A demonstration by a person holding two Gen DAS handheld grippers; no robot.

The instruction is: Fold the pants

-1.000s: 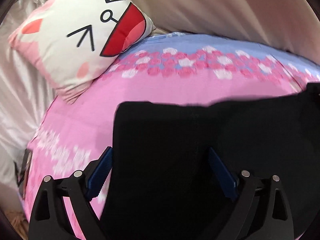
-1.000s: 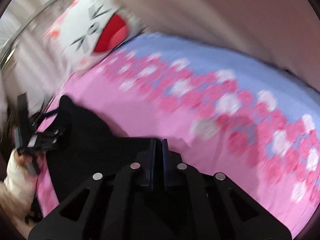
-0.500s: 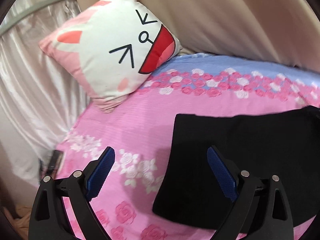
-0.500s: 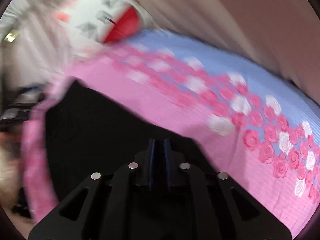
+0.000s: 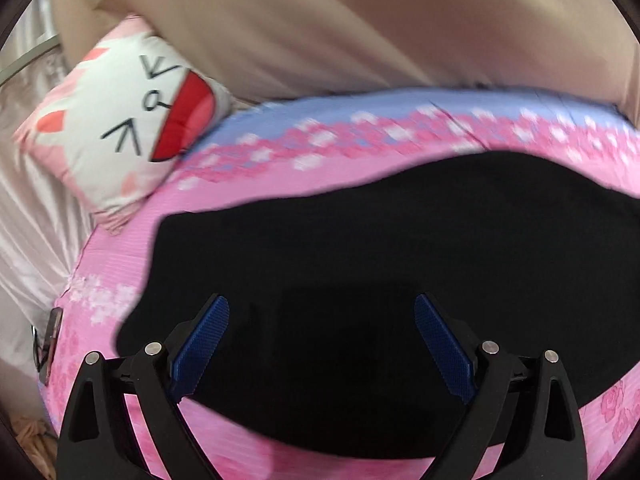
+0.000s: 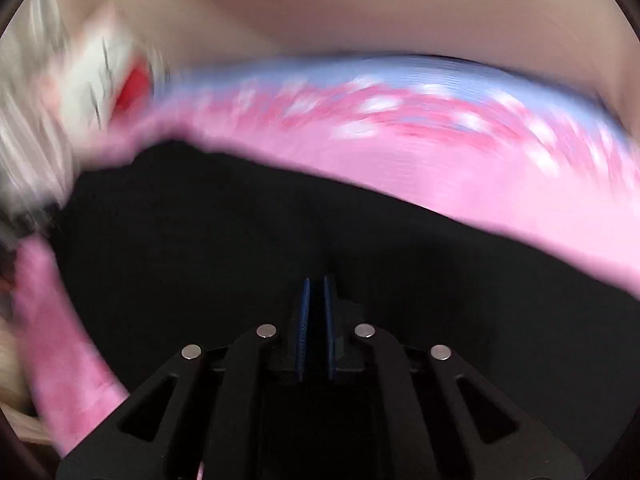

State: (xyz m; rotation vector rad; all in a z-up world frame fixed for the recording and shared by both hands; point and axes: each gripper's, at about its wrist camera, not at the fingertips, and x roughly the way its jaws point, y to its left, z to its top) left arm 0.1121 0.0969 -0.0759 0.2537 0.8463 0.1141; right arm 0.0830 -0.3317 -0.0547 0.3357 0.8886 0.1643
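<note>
Pants (image 5: 380, 280) lie on the bed (image 5: 248, 188) under our left gripper (image 5: 322, 332), jaws spread, empty. Right gripper (image 6: 316, 312) reads pressed together; whether it pinches cloth we cannot tell. We judge folding partly done; further folds remain.

Blurred; right gripper (image 6: 316, 292) jaws nearly closed over black fabric pants (image 6: 240, 248); pink floral bedsheet (image 6: 420, 168) beyond jaws.
</note>
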